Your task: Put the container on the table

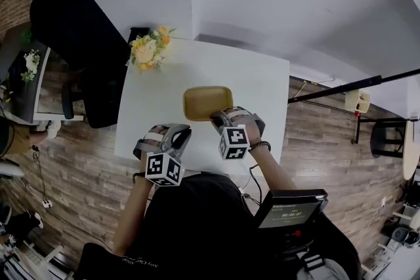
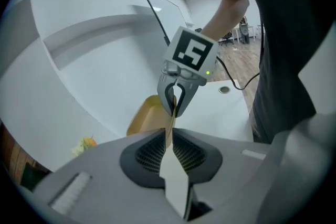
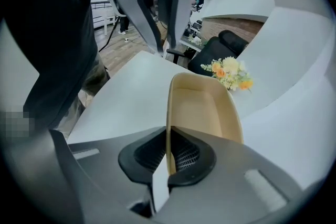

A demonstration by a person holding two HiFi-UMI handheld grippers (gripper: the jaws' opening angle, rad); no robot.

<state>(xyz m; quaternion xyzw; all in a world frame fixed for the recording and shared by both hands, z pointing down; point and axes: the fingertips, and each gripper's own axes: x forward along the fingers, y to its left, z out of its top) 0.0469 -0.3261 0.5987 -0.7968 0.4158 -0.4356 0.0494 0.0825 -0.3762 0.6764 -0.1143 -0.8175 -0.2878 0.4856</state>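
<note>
**Handling.** The container (image 1: 207,101) is a shallow tan tray with thin, raised walls. It is probably light and fairly stiff, and the smooth rim may slip. Hold it by the wall, pinching the rim from opposite ends to stop it tipping.

**Grip state.** The fingers of the right gripper (image 1: 223,118) are clenched on the rim at the near right corner. The fingers of the left gripper (image 2: 169,139) are closed on a thin tan edge, which appears to be the near rim at the left end.

**Position.** The container is over the near middle of the white desk (image 1: 262,82). No view shows whether its base touches the desk. The flowers (image 1: 149,48) stand well apart at the far left corner.

**Orientation.** The open side faces up. The long axis runs left to right, parallel to the near desk edge.
</note>
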